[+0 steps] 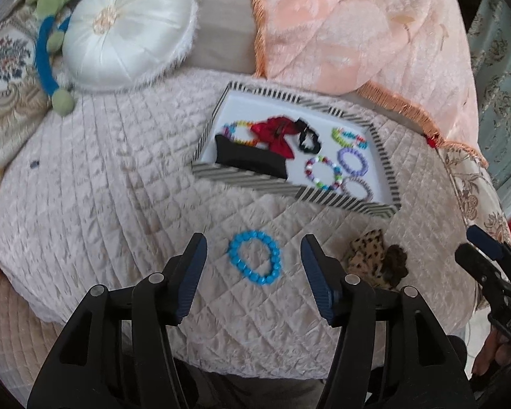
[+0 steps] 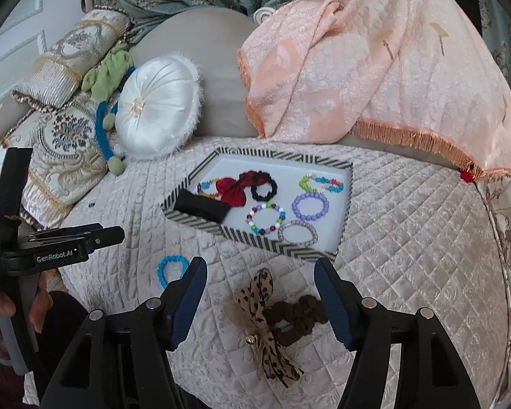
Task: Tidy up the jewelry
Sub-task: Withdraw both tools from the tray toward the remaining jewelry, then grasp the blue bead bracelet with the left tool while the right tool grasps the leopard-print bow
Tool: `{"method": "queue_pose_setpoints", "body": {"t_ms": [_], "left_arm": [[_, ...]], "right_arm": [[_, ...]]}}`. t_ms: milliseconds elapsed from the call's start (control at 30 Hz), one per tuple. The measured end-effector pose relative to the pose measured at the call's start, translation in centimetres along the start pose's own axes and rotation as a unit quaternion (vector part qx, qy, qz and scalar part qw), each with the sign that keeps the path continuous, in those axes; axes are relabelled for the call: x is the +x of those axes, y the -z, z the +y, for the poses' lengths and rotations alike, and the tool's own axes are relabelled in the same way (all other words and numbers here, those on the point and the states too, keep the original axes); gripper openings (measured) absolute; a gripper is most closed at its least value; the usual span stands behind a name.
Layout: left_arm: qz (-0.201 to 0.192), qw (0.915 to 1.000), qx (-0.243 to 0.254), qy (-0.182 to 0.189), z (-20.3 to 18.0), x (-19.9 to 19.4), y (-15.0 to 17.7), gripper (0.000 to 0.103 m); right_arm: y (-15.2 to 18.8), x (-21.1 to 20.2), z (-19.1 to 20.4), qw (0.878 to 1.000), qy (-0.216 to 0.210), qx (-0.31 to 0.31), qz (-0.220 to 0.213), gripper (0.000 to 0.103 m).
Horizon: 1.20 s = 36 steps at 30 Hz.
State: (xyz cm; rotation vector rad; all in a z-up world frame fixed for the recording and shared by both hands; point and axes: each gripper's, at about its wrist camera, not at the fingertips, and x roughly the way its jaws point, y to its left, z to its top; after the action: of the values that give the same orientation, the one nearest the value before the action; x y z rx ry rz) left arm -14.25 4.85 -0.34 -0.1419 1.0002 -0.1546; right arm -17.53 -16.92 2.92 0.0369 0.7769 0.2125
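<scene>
Left gripper (image 1: pixel 253 262) jaws wide, empty, framing blue bracelet (image 1: pixel 254 261) on bed; next: drop, clamp, carry to tray (image 1: pixel 289 189).

We see a striped tray (image 2: pixel 255 238) on the quilt; inside lie bead bracelets, a red bow (image 2: pixel 233 187), a black scrunchie (image 2: pixel 264 187) and a black box (image 2: pixel 201 208). Outside, near its front edge, lie a blue bracelet (image 1: pixel 254 261) and a leopard bow (image 2: pixel 267 327) touching a brown scrunchie (image 2: pixel 298 317).
</scene>
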Motion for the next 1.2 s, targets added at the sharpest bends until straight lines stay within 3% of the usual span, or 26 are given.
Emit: {"method": "queue_pose_setpoints", "body": {"t_ms": [200, 500, 900, 933, 1000, 1100, 1200], "left_arm": [[0.05, 0.9986, -0.02, -0.003, 1.2, 3.7, 1.2, 0.057], [0.08, 0.996, -0.037, -0.016, 1.8, 7.7, 1.6, 0.058], [0.088, 0.9951, -0.034, -0.031, 1.8, 10.5, 1.8, 0.057], [0.086, 0.9953, -0.034, -0.03, 1.8, 10.5, 1.8, 0.055], [0.079, 0.9958, -0.027, -0.039, 1.7, 10.7, 1.7, 0.019], [0.078, 0.996, -0.033, -0.029, 2.0, 10.6, 1.5, 0.009], [0.074, 0.9964, -0.032, -0.025, 2.0, 10.0, 1.5, 0.007]], "right_arm": [[3.0, 3.3, 0.7, 0.998, -0.004, -0.039, 0.055, 0.063], [6.5, 8.5, 0.5, 0.991, 0.018, -0.07, 0.115, 0.061], [7.3, 11.1, 0.1, 0.989, 0.005, -0.073, 0.132, 0.034], [7.3, 11.1, 0.2, 0.989, 0.004, -0.073, 0.13, 0.032], [7.1, 11.0, 0.1, 0.99, 0.001, -0.068, 0.126, 0.031], [6.7, 10.3, -0.3, 0.992, -0.01, -0.052, 0.114, 0.031], [6.0, 9.1, -0.7, 0.994, -0.015, -0.037, 0.099, 0.03]]}}
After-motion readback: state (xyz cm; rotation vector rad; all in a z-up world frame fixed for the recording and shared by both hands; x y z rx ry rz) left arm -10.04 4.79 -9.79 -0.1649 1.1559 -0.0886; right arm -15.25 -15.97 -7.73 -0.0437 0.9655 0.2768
